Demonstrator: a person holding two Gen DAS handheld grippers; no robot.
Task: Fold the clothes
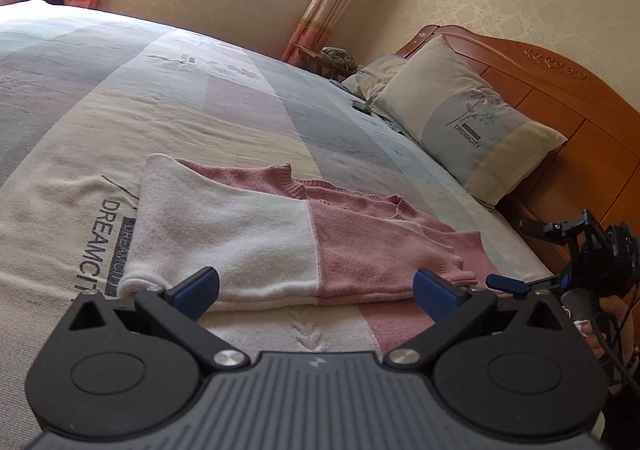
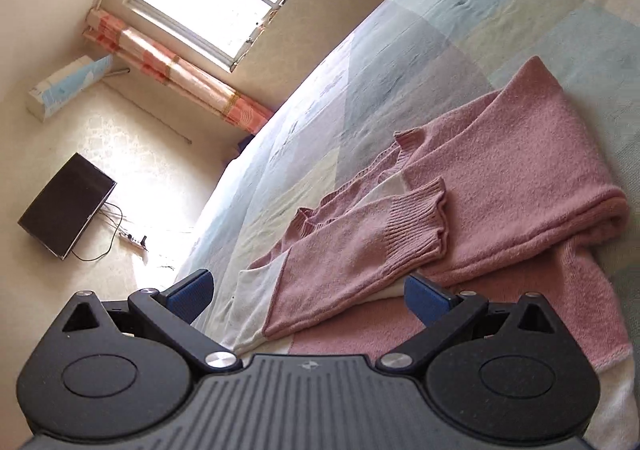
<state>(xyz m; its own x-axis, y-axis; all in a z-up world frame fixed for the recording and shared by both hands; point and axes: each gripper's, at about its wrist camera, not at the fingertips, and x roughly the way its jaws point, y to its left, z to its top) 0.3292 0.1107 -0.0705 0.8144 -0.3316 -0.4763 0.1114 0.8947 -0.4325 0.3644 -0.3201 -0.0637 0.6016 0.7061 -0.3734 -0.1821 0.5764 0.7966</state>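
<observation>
Left wrist view: left gripper spread wide, empty, just short of pink-and-white sweater lying partly folded on bed; right gripper likewise parted, empty, over sweater's sleeve

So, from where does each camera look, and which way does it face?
Left wrist: sits behind the open left claw, low above the bed, facing the sweater, pillow and window; the right claw and a hand show at right.
Right wrist: behind the open right claw, rolled sideways, facing the sweater's sleeves and far wall.
Shared: sweater, bed, window.
</observation>
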